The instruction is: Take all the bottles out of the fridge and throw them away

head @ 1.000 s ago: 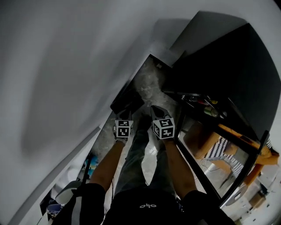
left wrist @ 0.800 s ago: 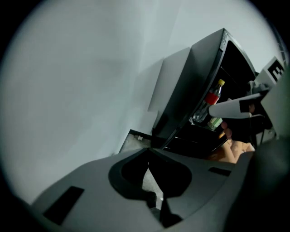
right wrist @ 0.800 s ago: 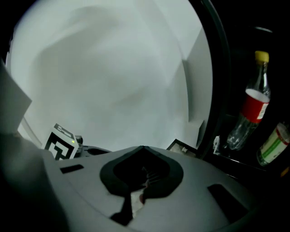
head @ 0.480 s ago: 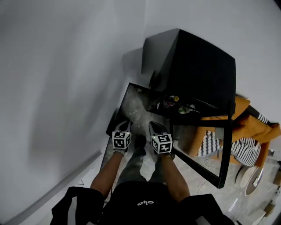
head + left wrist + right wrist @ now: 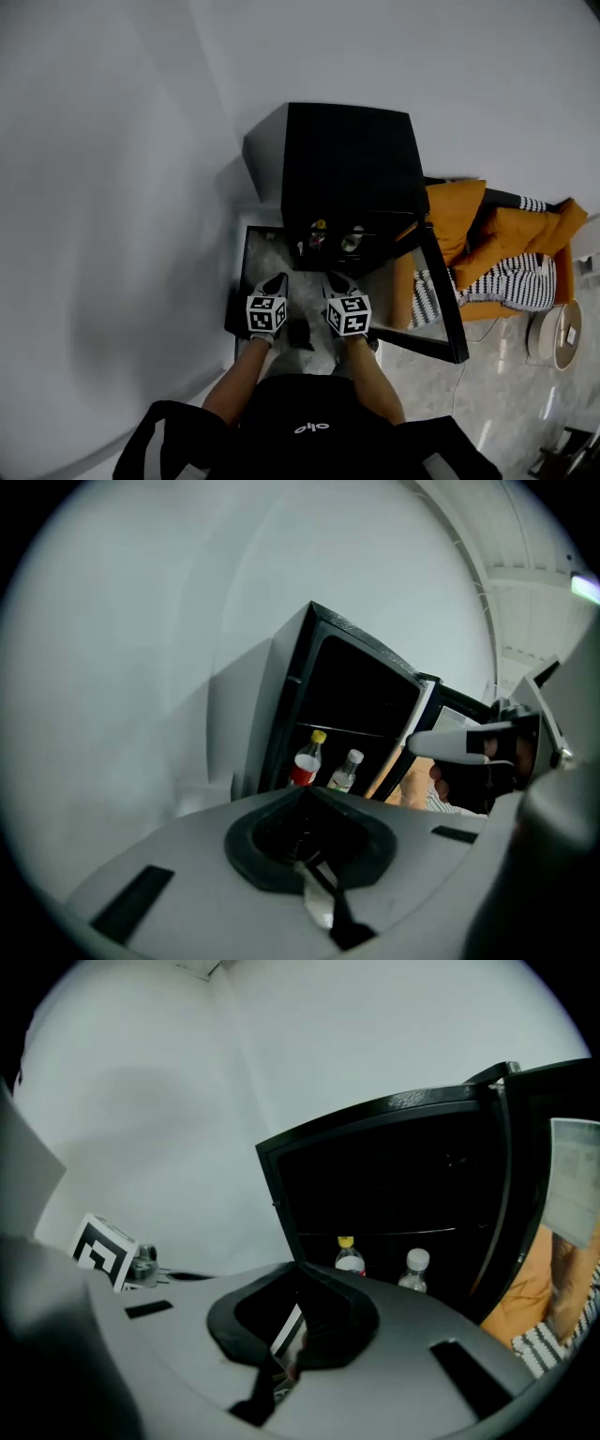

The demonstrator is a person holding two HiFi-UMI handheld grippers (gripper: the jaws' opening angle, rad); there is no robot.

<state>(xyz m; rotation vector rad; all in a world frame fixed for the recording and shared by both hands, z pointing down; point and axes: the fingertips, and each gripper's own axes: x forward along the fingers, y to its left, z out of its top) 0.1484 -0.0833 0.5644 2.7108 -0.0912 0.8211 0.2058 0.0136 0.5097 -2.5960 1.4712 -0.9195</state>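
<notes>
Now, the left hand-held gripper (image 5: 275,284) and right hand-held gripper (image 5: 336,281) were pressed together, empty; in the open black fridge (image 5: 347,159) stood a yellow-capped red-labelled bottle (image 5: 307,758) beside a white-capped clear bottle (image 5: 345,771).

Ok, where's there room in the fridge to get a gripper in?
Above the shelf the fridge looks bare, though dark. Below it, the yellow-capped bottle and white-capped bottle stand apart, with room right of the white-capped one. Only that lower level is crowded.
</notes>
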